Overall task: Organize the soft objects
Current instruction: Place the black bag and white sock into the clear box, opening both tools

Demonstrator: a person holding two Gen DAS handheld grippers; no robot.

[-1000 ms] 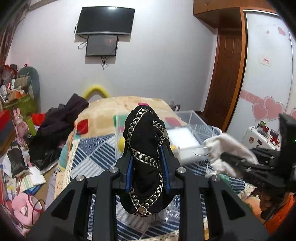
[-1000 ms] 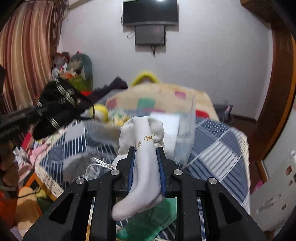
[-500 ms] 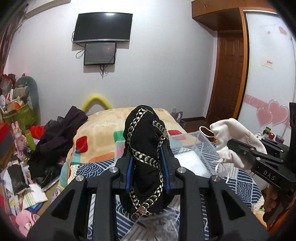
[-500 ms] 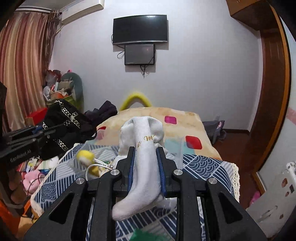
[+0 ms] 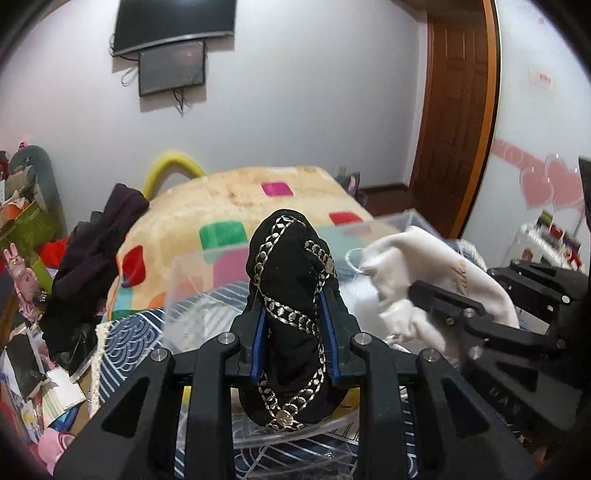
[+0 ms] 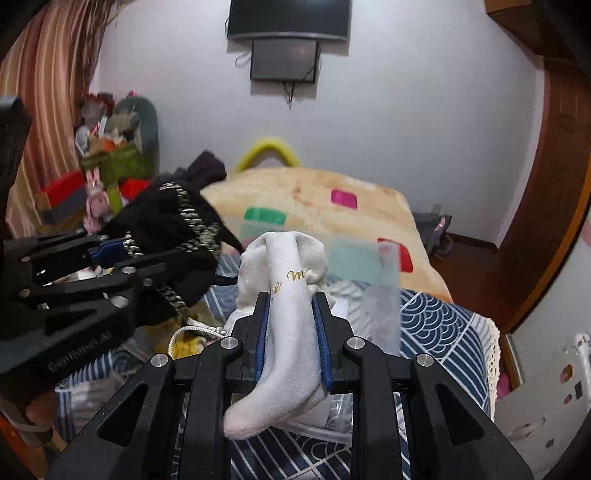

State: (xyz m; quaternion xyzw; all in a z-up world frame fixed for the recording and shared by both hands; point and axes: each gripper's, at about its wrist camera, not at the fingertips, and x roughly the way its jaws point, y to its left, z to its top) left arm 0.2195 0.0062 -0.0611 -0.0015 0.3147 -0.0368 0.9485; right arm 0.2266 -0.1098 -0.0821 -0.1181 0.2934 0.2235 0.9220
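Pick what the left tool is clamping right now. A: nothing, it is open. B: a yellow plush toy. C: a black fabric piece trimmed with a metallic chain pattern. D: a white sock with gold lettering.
C: in the left wrist view, the left tool is shut on the black fabric piece, while the white sock sits in the right tool.

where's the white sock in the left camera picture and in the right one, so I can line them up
Left wrist view: the white sock is at right of centre, clamped in the right tool that reaches in from the right edge.
Right wrist view: the white sock is at centre, pinched between this tool's own blue-padded fingers.
Shared landmark: the wall-mounted TV at the top of both views.
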